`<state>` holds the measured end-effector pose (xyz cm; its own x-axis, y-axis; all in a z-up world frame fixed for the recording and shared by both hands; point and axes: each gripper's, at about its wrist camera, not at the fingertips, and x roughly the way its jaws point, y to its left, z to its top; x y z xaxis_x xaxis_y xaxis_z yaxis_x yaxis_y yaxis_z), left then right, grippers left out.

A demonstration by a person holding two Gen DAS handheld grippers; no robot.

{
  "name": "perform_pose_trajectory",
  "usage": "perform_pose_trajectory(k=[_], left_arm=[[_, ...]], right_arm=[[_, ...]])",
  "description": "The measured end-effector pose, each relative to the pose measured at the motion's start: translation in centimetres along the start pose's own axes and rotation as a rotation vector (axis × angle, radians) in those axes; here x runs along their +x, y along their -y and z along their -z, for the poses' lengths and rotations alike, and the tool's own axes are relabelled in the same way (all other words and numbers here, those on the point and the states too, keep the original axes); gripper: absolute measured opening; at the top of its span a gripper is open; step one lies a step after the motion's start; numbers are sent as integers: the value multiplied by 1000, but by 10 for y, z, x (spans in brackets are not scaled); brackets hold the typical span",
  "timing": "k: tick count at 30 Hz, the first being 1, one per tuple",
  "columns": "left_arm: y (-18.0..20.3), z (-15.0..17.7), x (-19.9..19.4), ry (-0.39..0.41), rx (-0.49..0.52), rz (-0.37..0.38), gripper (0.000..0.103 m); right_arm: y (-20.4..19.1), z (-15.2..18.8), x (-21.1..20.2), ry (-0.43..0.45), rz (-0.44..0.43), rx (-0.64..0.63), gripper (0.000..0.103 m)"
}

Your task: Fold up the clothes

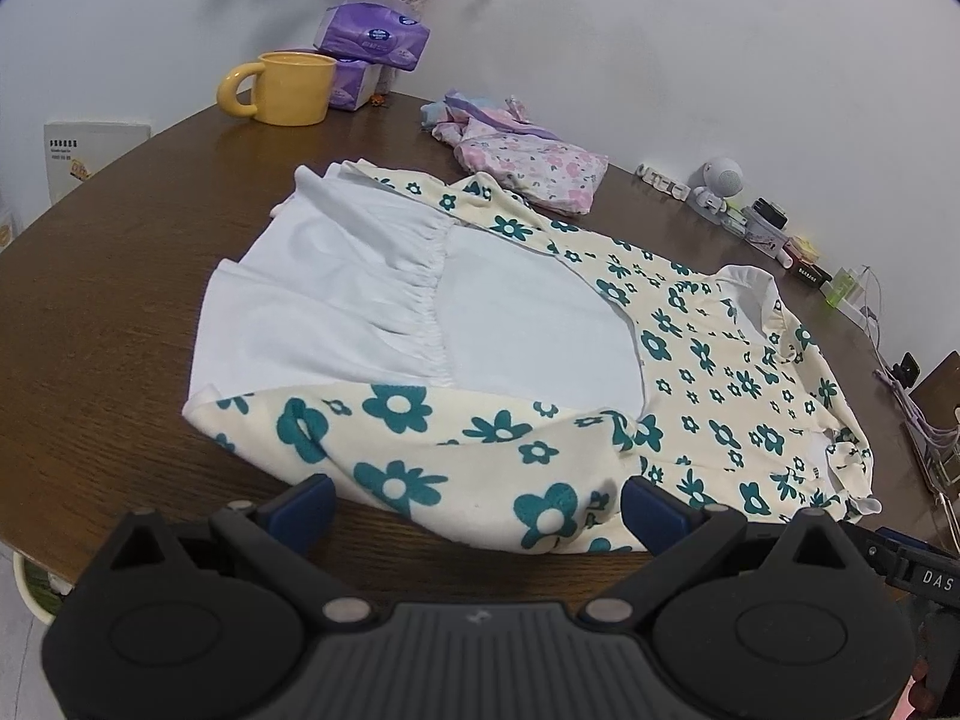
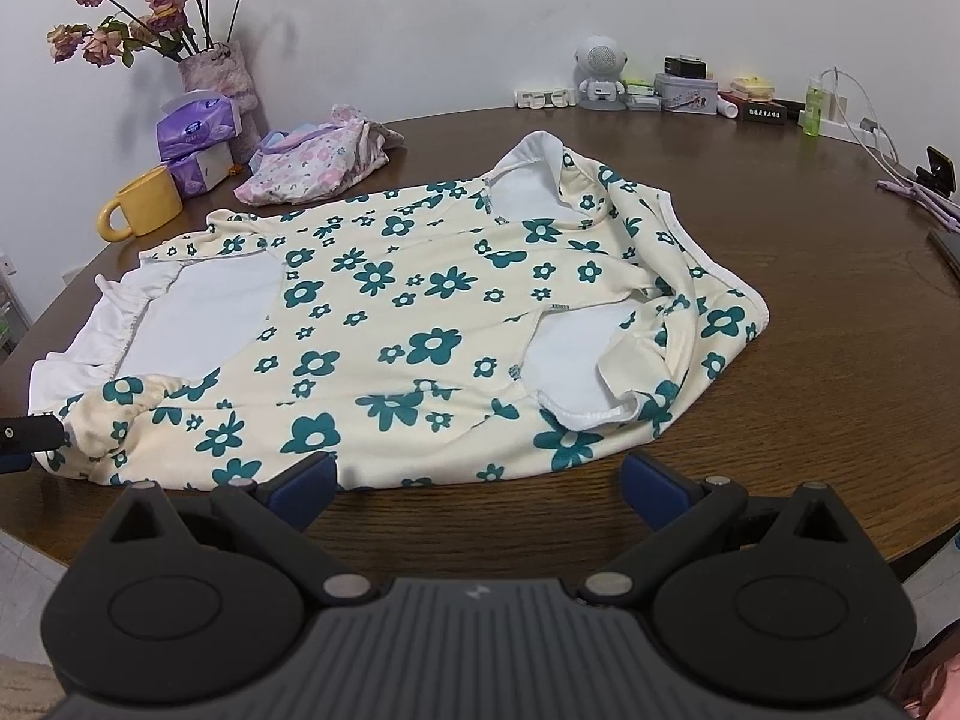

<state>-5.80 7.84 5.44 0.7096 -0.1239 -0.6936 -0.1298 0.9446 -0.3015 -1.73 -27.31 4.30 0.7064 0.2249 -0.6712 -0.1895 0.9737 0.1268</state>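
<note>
Clutter behind dress point(image 2: 420, 324): one mug point(image 2: 141, 204), two tissue packs point(image 2: 195, 144), one pink garment point(image 2: 312, 165) | surface point(image 2: 810, 360) | left tool point(image 1: 477, 507), right tool point(image 2: 477, 480): both wide, empty

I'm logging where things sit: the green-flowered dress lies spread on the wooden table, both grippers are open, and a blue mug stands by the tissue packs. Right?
Not quite: the mug is yellow, not blue, as the left wrist view shows. The rest holds: the green-flowered dress lies spread on the wooden table, the left gripper and right gripper are open, and the mug stands by the tissue packs.
</note>
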Motion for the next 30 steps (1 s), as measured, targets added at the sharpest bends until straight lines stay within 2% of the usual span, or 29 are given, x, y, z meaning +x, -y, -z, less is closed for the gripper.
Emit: perform_pose_trajectory(k=[7,12,15,21,25,30], left_arm=[[0,-1,-7,31,14,-4,102],[-5,-2,-20,82,63,-23,102],[-7,-1,-26,89,109,28,102],[4,2,-32,86,266,61,101],[10,4,-30,45,321,68,101],[17,1,-28,23,375,16,101]], right_arm=[[6,0,-3,25,-4,14,103],[23,-2,-11,55,-90,21,103],[30,-5,-15,73,-133,-38,103],[34,-9,-17,102,-123,-274,102],[34,-13,-13,39,-129,-372,102],[33,-17,-4,-25,-62,-404,102]])
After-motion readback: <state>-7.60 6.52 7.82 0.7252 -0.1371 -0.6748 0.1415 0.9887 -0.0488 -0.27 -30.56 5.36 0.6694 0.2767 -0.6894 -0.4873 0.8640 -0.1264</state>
